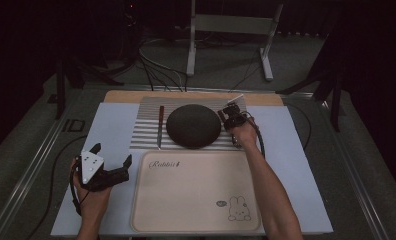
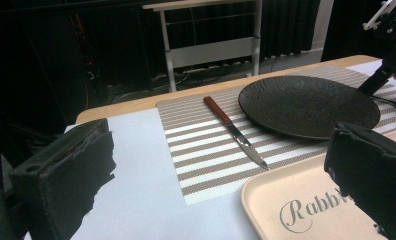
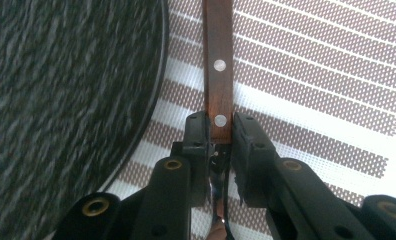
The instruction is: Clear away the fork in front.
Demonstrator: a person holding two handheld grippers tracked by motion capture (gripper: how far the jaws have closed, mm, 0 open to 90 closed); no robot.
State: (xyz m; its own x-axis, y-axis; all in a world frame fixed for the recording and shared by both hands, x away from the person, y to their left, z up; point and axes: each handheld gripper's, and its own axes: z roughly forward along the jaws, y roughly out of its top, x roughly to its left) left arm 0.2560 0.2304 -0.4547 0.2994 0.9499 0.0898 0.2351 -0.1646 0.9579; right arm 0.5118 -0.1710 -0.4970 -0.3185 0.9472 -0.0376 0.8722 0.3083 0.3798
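A round dark plate sits on a striped placemat. To the left of the plate lies a knife with a reddish-brown handle. At the plate's right edge my right gripper is shut on the wooden, riveted handle of a utensil that lies on the mat; its metal neck runs back between the jaws, and its working end is hidden. My left gripper hovers open and holds nothing, over the white sheet left of the tray.
A beige tray with a rabbit print lies in front of the placemat. A white sheet covers the table. Beyond the far edge stand a metal frame and cables on the floor.
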